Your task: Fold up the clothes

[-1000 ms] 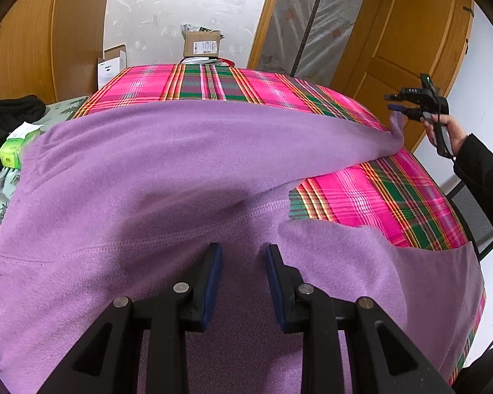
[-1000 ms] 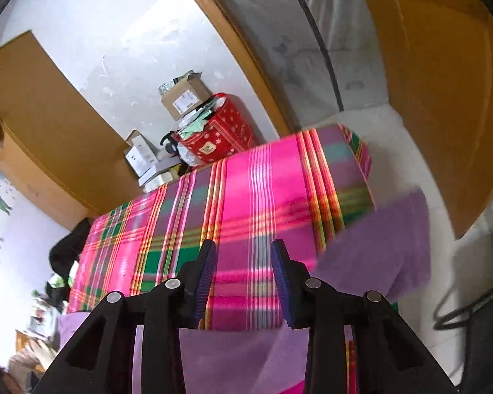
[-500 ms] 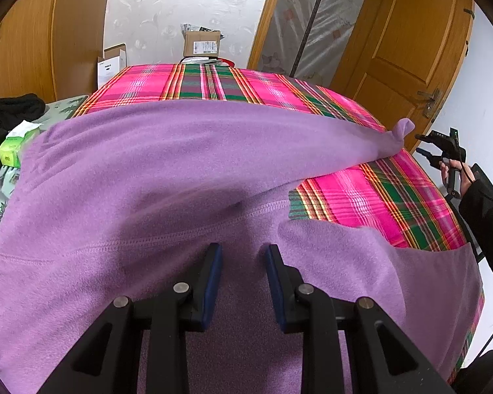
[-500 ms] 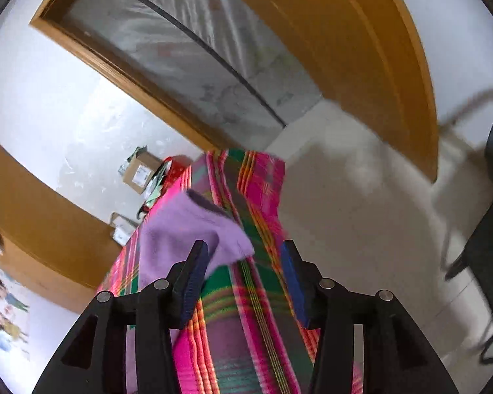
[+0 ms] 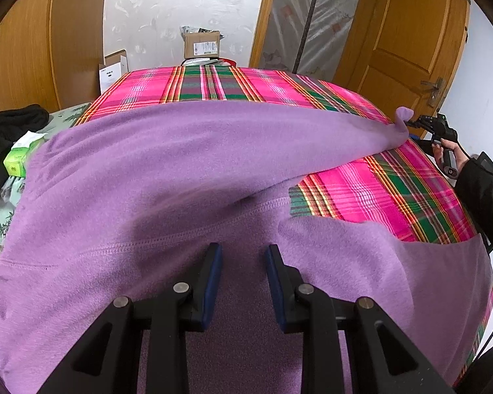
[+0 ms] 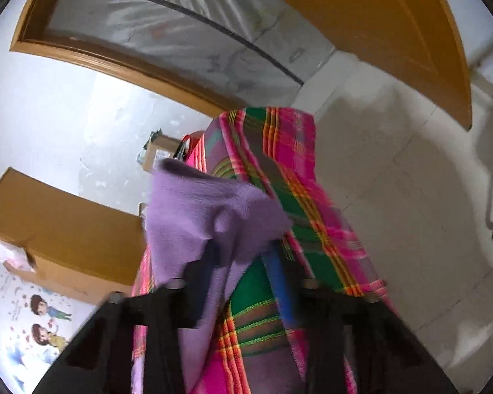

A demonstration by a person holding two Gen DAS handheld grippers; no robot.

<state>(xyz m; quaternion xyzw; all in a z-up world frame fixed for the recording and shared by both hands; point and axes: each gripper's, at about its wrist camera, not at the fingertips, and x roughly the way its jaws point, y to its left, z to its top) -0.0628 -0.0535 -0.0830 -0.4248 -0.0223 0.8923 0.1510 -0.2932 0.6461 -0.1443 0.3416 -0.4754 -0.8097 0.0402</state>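
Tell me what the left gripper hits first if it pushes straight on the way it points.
Likely the purple garment: the left gripper points down at it, fleece filling the view between its jaws. How near is unclear.

Even, soft indoor light; strong fisheye curvature with dark corner vignetting; the right wrist view is motion-blurred throughout.

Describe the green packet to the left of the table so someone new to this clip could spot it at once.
Start at the table under the pink and green plaid cloth, half covered by the purple fleece garment. Off its left edge, below the heap of black clothing, sits a small bright lime-green packet with white tissue on top. It is the only green thing there.
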